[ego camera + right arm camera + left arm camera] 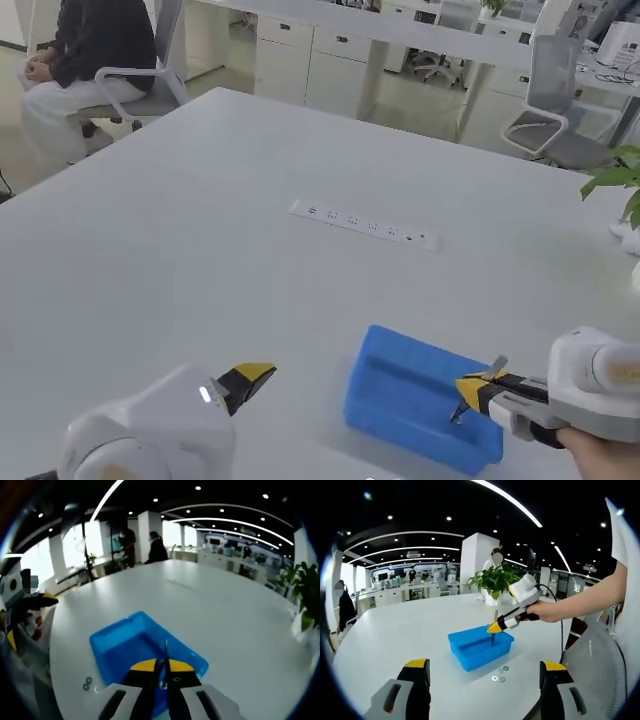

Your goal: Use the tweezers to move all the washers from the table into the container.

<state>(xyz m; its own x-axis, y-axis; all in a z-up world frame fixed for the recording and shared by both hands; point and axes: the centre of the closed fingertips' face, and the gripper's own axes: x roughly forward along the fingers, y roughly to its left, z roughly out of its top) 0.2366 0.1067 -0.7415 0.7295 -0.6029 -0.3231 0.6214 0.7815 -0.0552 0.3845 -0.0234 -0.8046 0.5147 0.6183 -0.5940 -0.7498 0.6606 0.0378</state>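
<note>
Your right claw is clamped on the tweezers, whose tips point down into the blue container. Several washers lie on the desk just beside the container, on the side facing your left claw, whose jaws are spread wide apart.

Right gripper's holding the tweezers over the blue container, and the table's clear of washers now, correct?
Not quite. The right gripper does hold the tweezers over the blue container, but the table is not clear: several washers lie on it beside the container, as the left gripper view shows.
</note>
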